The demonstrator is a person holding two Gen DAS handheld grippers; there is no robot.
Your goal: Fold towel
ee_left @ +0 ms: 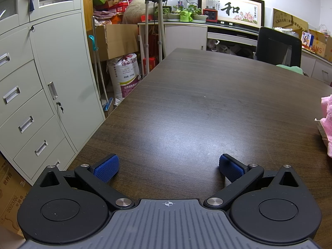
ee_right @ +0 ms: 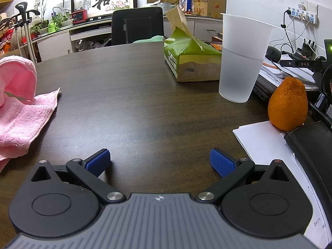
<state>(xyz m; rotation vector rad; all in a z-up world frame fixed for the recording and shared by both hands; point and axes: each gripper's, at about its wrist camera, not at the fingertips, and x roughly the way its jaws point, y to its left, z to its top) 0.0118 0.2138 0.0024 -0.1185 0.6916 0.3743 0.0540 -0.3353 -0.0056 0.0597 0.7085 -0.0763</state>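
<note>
Each tool, left (ee_left: 168,169) and right (ee_right: 159,161), has a ribbed grey body with a crosshair mark, black round housings, black link arms with silver screws, and blue textured pads (ee_left: 106,169).

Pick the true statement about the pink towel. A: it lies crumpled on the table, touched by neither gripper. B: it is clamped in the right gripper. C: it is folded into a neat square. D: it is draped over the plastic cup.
A: the pink towel lies bunched on the table, apart from the open right gripper and left gripper.
</note>
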